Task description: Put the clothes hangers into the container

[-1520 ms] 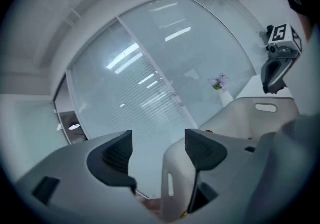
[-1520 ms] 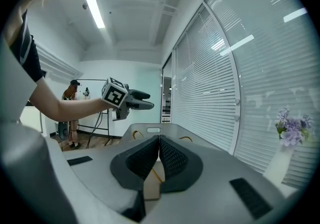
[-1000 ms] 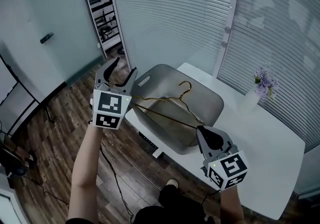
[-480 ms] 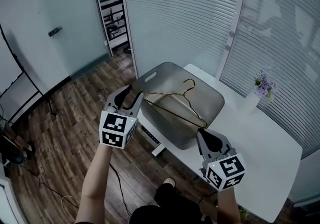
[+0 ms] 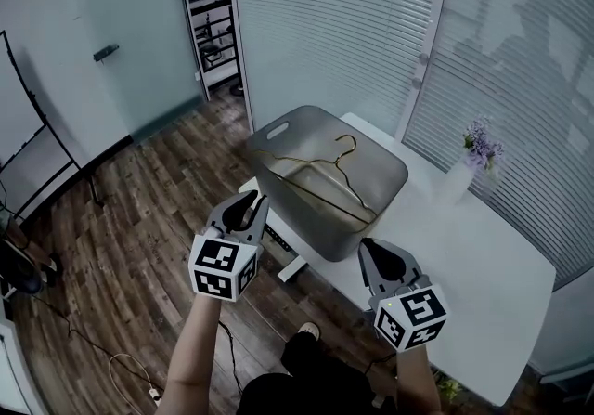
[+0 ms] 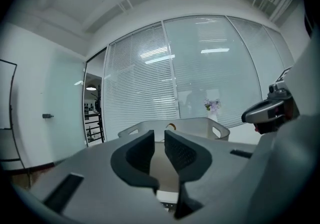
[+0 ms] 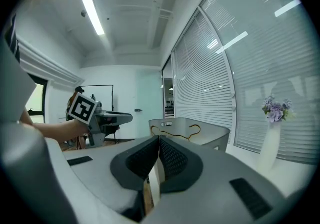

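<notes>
The thin gold wire hanger [image 5: 325, 183] lies inside the grey plastic tub [image 5: 306, 223] on the white surface [image 5: 464, 246]. Your left tongs [image 5: 251, 202] have just been closing and are narrow, with nothing inside. Your right tongs [image 5: 368, 248] are pressed together, empty. Pull back slowly, clear of the tub wall. The white vase of purple flowers [image 5: 473, 158] stands well apart.

White table [image 5: 483, 255], rectangular, standing on dark wood-plank floor [image 5: 139, 218]. Grey plastic container [image 5: 306, 218] sits at the table's left end, its near wall right at the table edge; cut-out handle in the left rim. White vase [image 5: 457, 183] with purple flowers [image 5: 481, 142] stands upright near the far edge, well apart from the container. Thin cable [image 5: 121, 362] trails loose on the floor.
</notes>
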Available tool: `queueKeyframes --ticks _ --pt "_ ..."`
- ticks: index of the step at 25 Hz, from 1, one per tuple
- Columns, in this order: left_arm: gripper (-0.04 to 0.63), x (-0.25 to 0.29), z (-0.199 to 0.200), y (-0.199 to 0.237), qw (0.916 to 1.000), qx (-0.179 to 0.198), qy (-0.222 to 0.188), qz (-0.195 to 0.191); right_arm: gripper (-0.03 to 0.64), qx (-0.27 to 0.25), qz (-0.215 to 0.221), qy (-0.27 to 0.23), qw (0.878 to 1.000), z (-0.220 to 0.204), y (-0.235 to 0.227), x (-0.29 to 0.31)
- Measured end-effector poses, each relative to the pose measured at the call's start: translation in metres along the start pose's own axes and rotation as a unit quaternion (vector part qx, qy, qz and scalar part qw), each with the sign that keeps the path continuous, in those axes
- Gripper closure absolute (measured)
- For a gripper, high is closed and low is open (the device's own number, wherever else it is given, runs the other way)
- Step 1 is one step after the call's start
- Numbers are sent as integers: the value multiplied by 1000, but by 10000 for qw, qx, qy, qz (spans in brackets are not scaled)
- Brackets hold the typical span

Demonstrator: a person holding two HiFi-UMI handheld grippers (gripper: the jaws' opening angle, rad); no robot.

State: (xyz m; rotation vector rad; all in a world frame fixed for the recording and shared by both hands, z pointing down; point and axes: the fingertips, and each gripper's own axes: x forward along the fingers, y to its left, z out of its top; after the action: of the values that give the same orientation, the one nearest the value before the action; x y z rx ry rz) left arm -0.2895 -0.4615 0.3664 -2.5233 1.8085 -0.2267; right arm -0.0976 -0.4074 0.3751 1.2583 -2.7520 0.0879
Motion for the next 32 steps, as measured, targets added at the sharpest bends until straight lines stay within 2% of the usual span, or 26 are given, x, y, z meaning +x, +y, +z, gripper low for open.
queueKeyframes --ticks 6,11,17,23,28,32 --pt "546 -31 -14 -32 9996 -238 27 -135 591 102 -55 -35 9999 -7 9 -18" --pt "566 -51 -27 -56 9985 -484 26 -237 591 -31 -49 -252 9997 -15 14 -27" --pt "578 -78 -44 -84 9962 -704 -25 -514 591 286 80 -494 9983 -26 25 -44" --pt "584 -105 -62 -107 9939 -714 -249 -805 591 312 67 -364 9988 -50 31 -57" --pt "584 -118 -82 -107 9948 -873 -79 -524 591 497 46 -303 9983 -67 37 -64" --pt "585 -120 -91 -108 9948 -897 45 -484 591 480 87 -198 9986 -75 42 -64"
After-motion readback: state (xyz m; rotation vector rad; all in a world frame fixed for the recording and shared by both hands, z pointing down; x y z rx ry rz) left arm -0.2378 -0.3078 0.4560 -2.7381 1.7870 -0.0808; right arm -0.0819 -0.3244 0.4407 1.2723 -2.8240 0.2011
